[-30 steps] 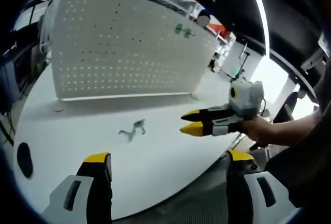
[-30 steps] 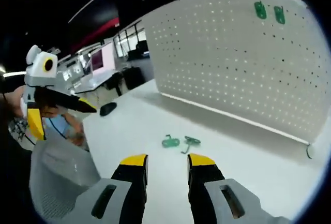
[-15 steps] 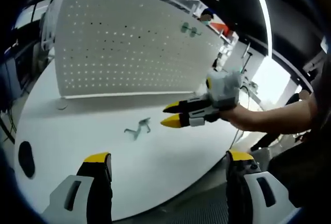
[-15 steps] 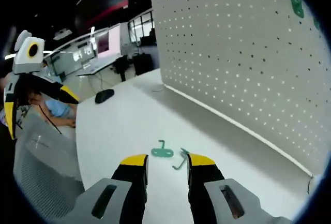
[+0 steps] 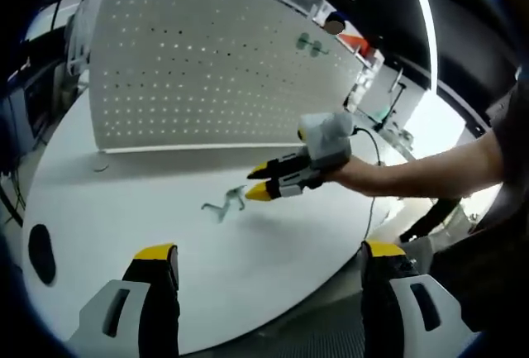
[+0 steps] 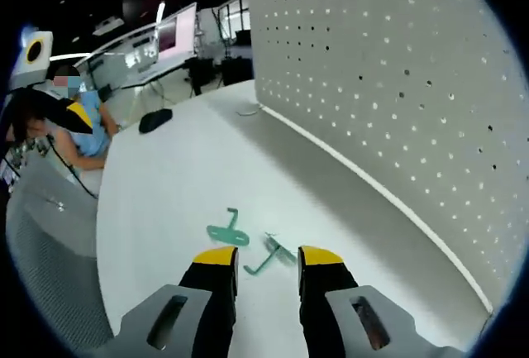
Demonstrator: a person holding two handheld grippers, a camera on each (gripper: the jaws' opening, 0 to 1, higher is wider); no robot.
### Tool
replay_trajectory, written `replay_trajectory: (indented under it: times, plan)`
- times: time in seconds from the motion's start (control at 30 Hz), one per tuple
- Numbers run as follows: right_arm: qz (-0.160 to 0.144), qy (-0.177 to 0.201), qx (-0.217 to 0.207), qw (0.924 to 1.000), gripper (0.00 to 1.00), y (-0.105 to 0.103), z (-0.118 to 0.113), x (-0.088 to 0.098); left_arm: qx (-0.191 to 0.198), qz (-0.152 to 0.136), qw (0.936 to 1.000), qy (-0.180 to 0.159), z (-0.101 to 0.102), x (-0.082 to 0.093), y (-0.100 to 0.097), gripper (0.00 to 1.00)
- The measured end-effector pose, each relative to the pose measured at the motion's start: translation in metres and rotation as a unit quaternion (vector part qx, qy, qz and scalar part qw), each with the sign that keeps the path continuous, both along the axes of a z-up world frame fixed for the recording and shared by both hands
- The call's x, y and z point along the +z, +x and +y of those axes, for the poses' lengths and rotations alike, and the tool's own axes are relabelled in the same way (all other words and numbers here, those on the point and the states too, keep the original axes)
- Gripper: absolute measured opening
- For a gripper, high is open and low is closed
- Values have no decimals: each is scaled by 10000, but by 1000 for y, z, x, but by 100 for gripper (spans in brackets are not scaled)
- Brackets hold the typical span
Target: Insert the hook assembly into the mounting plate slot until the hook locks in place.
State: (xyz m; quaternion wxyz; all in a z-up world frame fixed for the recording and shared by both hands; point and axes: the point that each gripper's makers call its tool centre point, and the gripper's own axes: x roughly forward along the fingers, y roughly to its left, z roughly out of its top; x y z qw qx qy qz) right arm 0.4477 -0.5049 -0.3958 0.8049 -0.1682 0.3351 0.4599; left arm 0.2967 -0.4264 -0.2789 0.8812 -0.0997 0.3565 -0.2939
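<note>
Two small green hooks (image 5: 223, 205) lie side by side on the white table (image 5: 124, 201). In the right gripper view one hook (image 6: 228, 230) sits just ahead of the left jaw, and the other hook (image 6: 271, 252) lies between the jaw tips. My right gripper (image 6: 267, 260) hovers low over them, narrowly open and holding nothing; its yellow tips (image 5: 258, 184) point at the hooks in the left gripper view. The white perforated mounting plate (image 5: 207, 69) stands upright at the back, with two more green hooks (image 5: 312, 44) hung near its top right. My left gripper (image 5: 269, 260) is held wide open at the table's near edge.
A black mouse (image 5: 39, 252) lies at the table's left end, also visible as a mouse (image 6: 154, 120) in the right gripper view. A grey mesh chair (image 6: 50, 242) stands by the table edge, with a person in blue (image 6: 87, 131) behind it. A thin cable (image 5: 372, 201) trails from the right gripper.
My right gripper has moved down and forward toward the two loose hooks, so they now lie at its tips. The left gripper has stayed in place, open.
</note>
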Motion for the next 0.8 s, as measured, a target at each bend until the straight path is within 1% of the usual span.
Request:
replay_trajectory:
  times: [0.07,0.27,0.4,0.47,0.5,0.57,0.67,0.8]
  plan:
    - [-6,-6,6,10000,27,3,1,-1,6,22,10000,-7,0,0,0,93]
    - [110,-129,64,9998,26,8,1,-14,-2,81,10000,-4,2,-3,2,93]
    - [132,-151,91,9998,24,10,3,-17,-1,22,10000,-17,1,1,2,94]
    - [142,-267,179,9994,20,8,4,-21,12,-29,9999,-130,-3,4,2,94]
    - [136,-261,209,9993,17,8,4,-21,2,-48,9999,-152,-4,5,2,94]
    - [177,-197,202,9994,15,7,6,-19,-24,-95,9998,-156,-7,7,2,94]
    - [95,-218,202,9995,15,9,3,-16,-7,-120,9998,-157,-7,8,3,94]
    - [69,-341,295,9990,15,9,-3,-18,37,-89,9998,-145,-3,7,1,94]
